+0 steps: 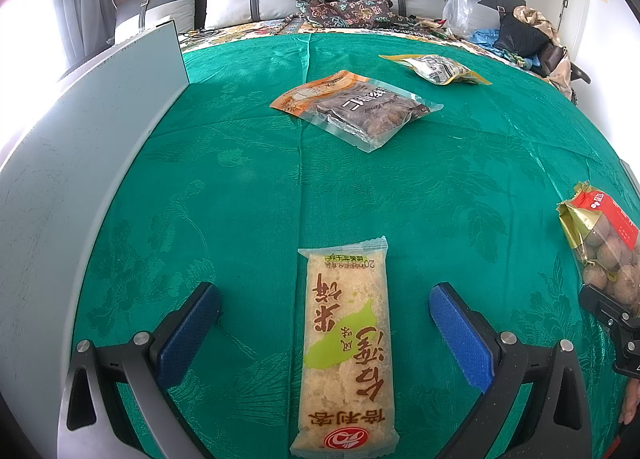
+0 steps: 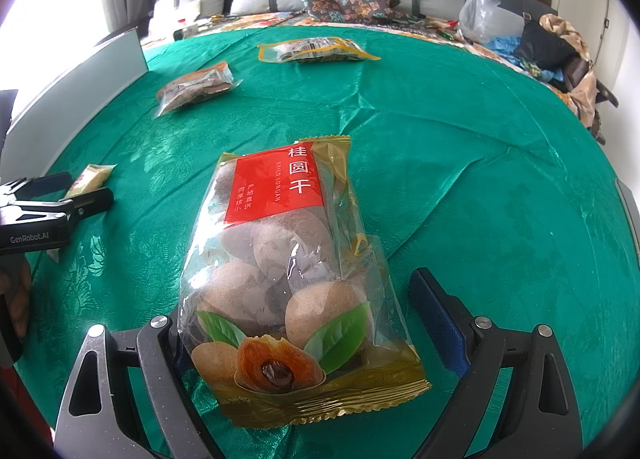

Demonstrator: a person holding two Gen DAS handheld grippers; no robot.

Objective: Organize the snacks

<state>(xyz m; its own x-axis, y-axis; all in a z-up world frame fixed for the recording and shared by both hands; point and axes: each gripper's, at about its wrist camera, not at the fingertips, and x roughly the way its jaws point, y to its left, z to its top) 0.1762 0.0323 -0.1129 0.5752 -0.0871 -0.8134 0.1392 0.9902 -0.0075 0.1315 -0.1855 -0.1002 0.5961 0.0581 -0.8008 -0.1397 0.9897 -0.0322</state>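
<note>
A rice cake bar (image 1: 346, 347) in a clear yellow-green wrapper lies on the green cloth (image 1: 240, 187), lengthwise between the blue pads of my left gripper (image 1: 326, 333). That gripper is open and neither pad touches the bar. A bag of dried longan (image 2: 288, 267) with a red label lies between the fingers of my right gripper (image 2: 304, 323), which is open too. Its right pad (image 2: 436, 315) stands clear of the bag, and the bag hides the left pad. The longan bag (image 1: 608, 243) also shows at the right edge of the left wrist view.
A clear pack of dark kernels (image 1: 356, 107) and a yellow snack bag (image 1: 436, 69) lie farther back on the cloth. A grey upright panel (image 1: 80, 163) borders the left side. Pillows, a plastic bag (image 1: 460, 7) and clothes sit at the bed's head.
</note>
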